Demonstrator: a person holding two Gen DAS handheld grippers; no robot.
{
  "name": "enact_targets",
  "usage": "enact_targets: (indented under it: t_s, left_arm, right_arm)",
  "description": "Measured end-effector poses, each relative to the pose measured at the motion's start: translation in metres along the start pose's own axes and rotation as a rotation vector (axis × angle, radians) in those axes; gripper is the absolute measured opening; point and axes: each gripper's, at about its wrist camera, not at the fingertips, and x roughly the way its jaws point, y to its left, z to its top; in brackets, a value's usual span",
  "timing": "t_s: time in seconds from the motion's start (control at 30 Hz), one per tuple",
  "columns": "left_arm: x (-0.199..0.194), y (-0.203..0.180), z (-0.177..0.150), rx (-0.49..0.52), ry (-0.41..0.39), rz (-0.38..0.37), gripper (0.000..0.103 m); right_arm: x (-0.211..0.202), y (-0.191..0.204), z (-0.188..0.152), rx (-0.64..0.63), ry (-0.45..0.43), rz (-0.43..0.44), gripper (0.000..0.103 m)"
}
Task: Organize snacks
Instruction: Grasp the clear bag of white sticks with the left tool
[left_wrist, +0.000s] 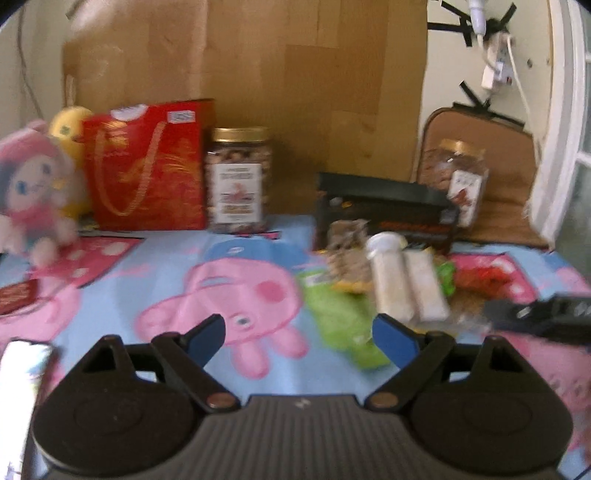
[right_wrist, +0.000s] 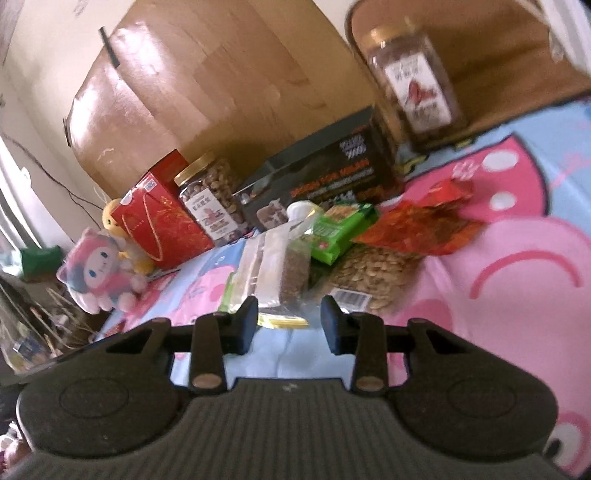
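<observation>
- Left gripper (left_wrist: 298, 334) stood wide open, nothing between its jaws; right gripper (right_wrist: 289, 322) was part-open over the cloth, empty.
- Snack pile (right_wrist: 332, 236) lay mid-cloth: green, red and clear packets, overlapping.
- Cartoon-pig cloth (left_wrist: 177, 266) lay under everything.
- Behind the pile: dark box (right_wrist: 325, 173), red gift bag (left_wrist: 147, 170), two gold-lidded nut jars (left_wrist: 238, 177), plush doll (left_wrist: 29, 192).

The left gripper (left_wrist: 298, 334) is held low over the cartoon-printed tabletop, pointed toward its far edge, with its blue-padded fingers (left_wrist: 394, 341) spread wide and nothing gripped between them. The right gripper (right_wrist: 289, 325) is tilted, so that its view is rolled, and is aimed toward the tabletop's far edge. Its jaws are set partly apart, and no thing is pressed between the pads (right_wrist: 330, 323).
</observation>
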Motion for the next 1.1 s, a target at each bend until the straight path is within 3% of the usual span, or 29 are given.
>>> enact_targets:
  t_s: [0.2,0.43,0.57,0.63,0.93,1.1]
  left_arm:
    - [0.044,-0.002,0.028,-0.092,0.092,-0.173,0.065]
    - [0.081,-0.013,0.033,-0.109,0.165,-0.308,0.058]
    - [0.095,-0.018,0.029,-0.112,0.204,-0.322,0.057]
    - [0.097,-0.016,0.027,-0.126,0.221,-0.329,0.04]
    - [0.046,-0.029,0.003,-0.103,0.223,-0.382,0.038]
    - [0.021,-0.036,-0.024,-0.108,0.274,-0.406,0.038]
  right_arm:
    - [0.028,0.001,0.019,-0.014,0.037,0.016,0.041]
    - [0.052,0.0,0.024,-0.044,0.095,0.032,0.042]
    - [0.062,-0.008,0.021,-0.015,0.125,0.037,0.041]
    - [0.06,-0.011,0.02,0.004,0.12,0.045,0.039]
    - [0.009,-0.001,-0.006,0.026,0.124,0.1,0.034]
    - [-0.024,0.009,-0.027,-0.026,0.126,0.09,0.035]
